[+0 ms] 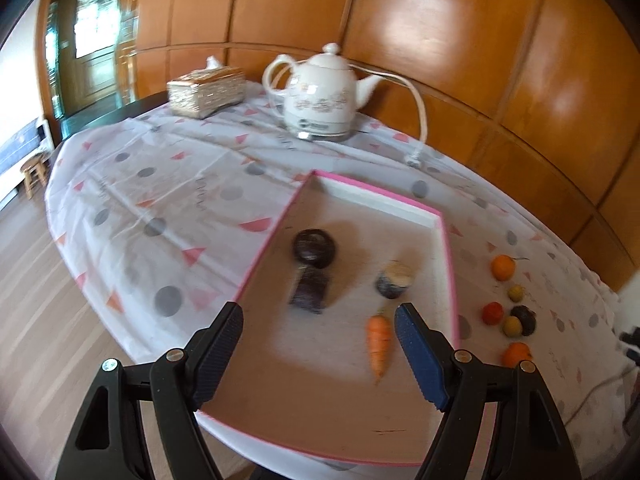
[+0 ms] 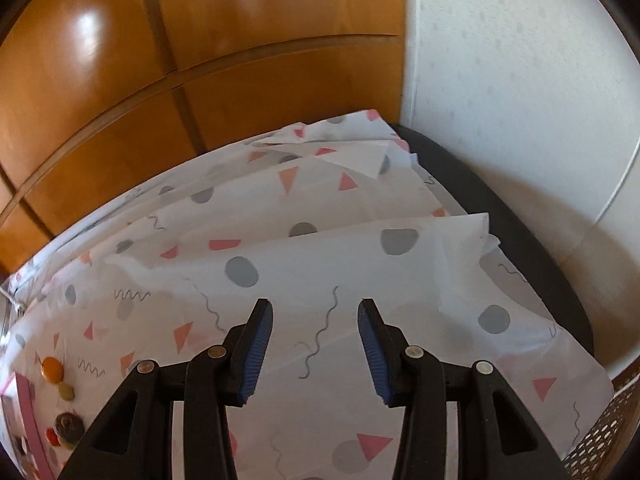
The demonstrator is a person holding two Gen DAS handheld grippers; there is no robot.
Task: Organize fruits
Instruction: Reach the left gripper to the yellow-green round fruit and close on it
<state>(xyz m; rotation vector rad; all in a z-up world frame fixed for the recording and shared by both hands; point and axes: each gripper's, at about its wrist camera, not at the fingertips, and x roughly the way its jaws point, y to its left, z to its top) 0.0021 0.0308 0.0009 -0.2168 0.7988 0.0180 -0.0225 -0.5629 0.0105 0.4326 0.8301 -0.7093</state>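
While both grippers, left gripper (image 1: 318,316) and right gripper (image 2: 316,320), hang w/ jaws released and empty, little looks done: carrot (image 1: 379,342) sits in pink tray (image 1: 450,264); approx. six fruits incl. orange (image 1: 503,267) wait at tray's 3 o'clock.

my left gripper (image 1: 318,322) and right gripper (image 2: 316,344) are matt black plastic, the jaws lined with ribbed blue pads (image 2: 256,354). the worktop wears a thin, creased tablecloth (image 1: 168,184) with a faint sheen, and the wall panels (image 1: 440,20) behind are glossy varnished wood. the teapot (image 1: 320,92) looks like glazed white ceramic, the pink-rimmed tray (image 1: 450,256) has a dull matt floor, the carrot (image 1: 379,342) a matt skin.
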